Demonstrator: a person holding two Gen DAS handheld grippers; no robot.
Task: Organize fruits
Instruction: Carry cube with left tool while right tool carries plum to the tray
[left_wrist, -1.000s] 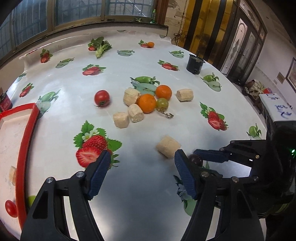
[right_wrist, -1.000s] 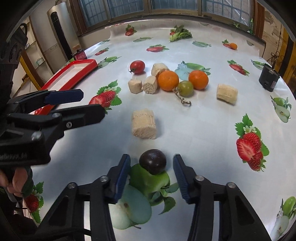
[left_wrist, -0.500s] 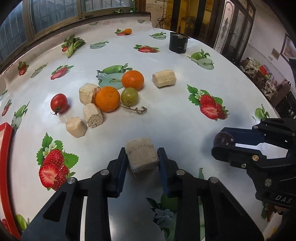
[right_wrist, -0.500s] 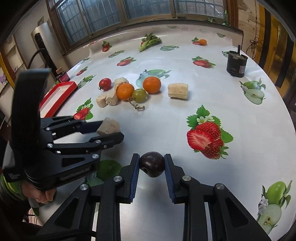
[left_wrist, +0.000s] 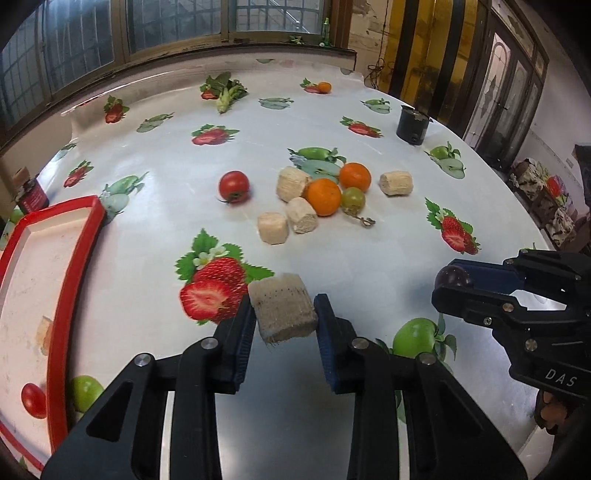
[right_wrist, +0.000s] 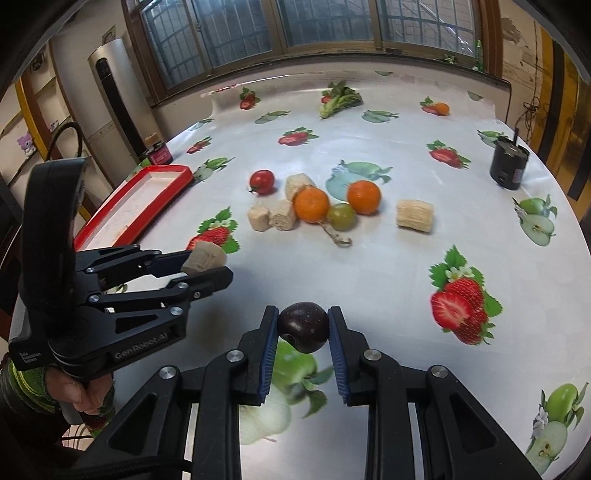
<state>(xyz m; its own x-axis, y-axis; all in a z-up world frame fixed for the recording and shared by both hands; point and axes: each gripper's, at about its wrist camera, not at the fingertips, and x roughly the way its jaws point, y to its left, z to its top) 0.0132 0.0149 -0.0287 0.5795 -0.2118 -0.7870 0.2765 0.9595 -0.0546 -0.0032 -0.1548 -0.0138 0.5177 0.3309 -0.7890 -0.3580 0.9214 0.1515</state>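
The left gripper (left_wrist: 283, 321) is clamped on a beige chunk (left_wrist: 282, 312) and the right gripper (right_wrist: 303, 328) on a dark plum (right_wrist: 303, 326), both lifted clear of the surface (left_wrist: 369, 266). A carry step is judged in hand, calling for transport to the red tray (left_wrist: 79, 243) at the left edge. In the tray a beige piece, a tomato and a green fruit are seen.

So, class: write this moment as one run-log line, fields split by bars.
left gripper: shut on beige chunk | right gripper: shut on plum | both lifted off table | red tray: left
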